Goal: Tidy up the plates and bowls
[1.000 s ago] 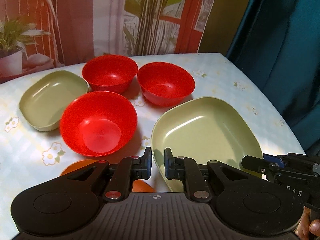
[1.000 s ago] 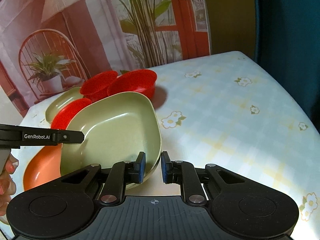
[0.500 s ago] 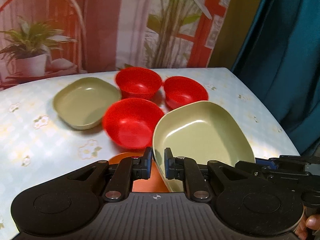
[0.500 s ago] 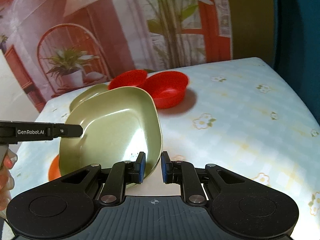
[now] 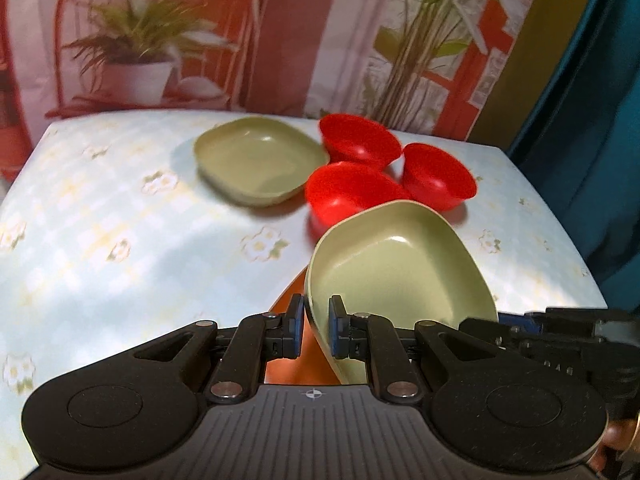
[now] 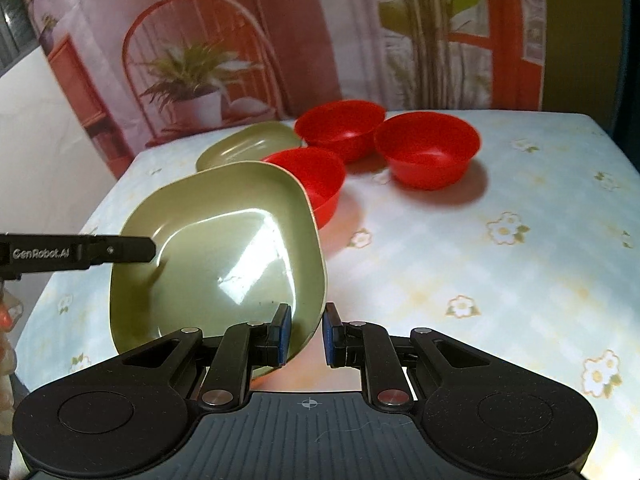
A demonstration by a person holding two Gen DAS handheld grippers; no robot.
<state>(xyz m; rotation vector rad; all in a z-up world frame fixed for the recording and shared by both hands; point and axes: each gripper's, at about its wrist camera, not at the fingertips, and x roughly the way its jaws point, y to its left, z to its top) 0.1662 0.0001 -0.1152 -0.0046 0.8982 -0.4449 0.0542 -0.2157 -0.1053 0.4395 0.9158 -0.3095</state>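
**Green plate held tilted by both tools above the desk**

Left wrist view: left tool [image 5: 316, 330] clenched on the near-left rim of the green plate [image 5: 396, 268]. Plate off the desk [image 5: 120, 248], tilted, hollow facing up and toward 9 o'clock, long axis running from 6 to 1 o'clock. Orange dish [image 5: 298, 360] partly hidden underneath. At 12 o'clock sit three red bowls [image 5: 352, 190] clustered, with a second green plate [image 5: 256, 160] just beside them at 11.

Right wrist view: right tool [image 6: 306, 334] grasping the same plate's [image 6: 224, 256] near-right rim; left tool [image 6: 148, 250] pinches the rim at 9 o'clock. Red bowls [image 6: 428, 152] at 12–1 o'clock, upright.
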